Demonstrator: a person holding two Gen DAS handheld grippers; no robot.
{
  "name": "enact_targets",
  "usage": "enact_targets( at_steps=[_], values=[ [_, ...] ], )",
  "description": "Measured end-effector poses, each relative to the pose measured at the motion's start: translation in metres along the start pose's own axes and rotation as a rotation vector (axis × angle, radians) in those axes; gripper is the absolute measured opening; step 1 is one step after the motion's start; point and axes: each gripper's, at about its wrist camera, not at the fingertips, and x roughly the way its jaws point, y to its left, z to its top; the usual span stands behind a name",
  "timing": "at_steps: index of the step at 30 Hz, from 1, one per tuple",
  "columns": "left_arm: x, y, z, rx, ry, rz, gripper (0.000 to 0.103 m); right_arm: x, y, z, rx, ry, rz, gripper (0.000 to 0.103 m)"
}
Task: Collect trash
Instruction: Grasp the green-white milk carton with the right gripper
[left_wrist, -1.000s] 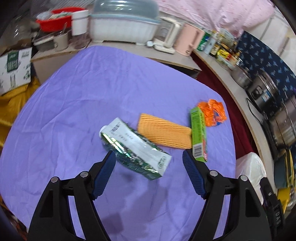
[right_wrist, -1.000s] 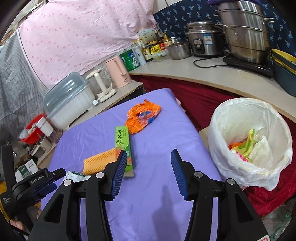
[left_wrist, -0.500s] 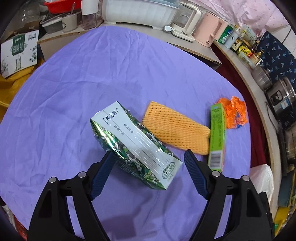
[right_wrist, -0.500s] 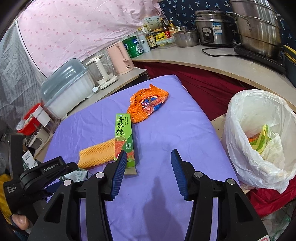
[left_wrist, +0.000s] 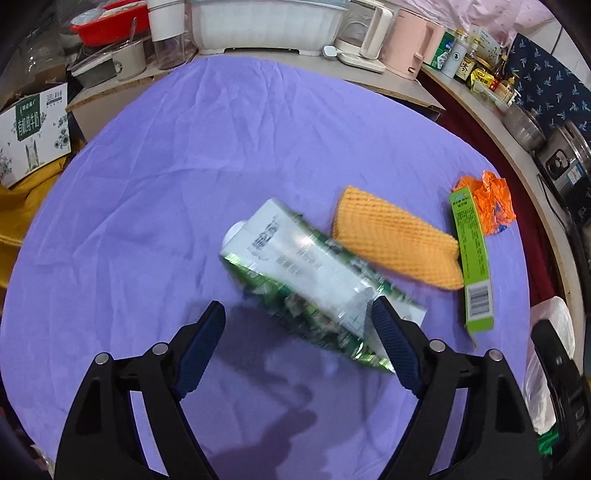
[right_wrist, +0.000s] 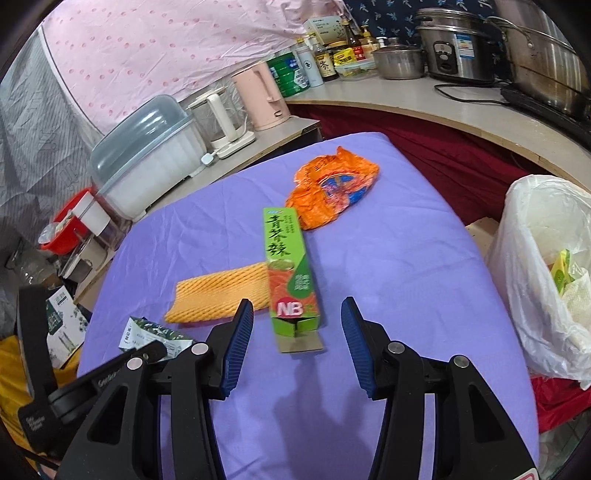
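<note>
left gripper (left_wrist: 295, 325) spread wide over the crushed carton (left_wrist: 306, 280) on the purple cloth (left_wrist: 221, 147), jaws just been opening.
blurred print, maybe touching; right gripper (right_wrist: 297, 321) gapes by green box (right_wrist: 290, 266) marked "nb".

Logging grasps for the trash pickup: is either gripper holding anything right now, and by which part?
Nothing is held. The left gripper, its jaws just opening wider, straddles the milk carton lying on the cloth. The right gripper is open before the green box.
</note>
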Motion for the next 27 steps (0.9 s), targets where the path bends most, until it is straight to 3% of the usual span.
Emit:
enact_targets(
  at_steps=[15, 21, 27],
  values=[
    [-0.013, 0.036, -0.01, -0.109, 0.043, -0.103, 0.074, 0.01, 0.032, -0.013, -0.058, 0.054, 0.043, 0.049],
    [-0.023, 0.058, -0.003, -0.135, -0.007, -0.046, 0.074, 0.023, 0.051, -0.026, -0.096, 0.089, 0.082, 0.049],
    [-0.016, 0.083, 0.0, -0.199, 0.03, -0.034, 0.074, 0.036, 0.08, -0.031, -0.239, 0.102, 0.159, 0.052]
  ],
)
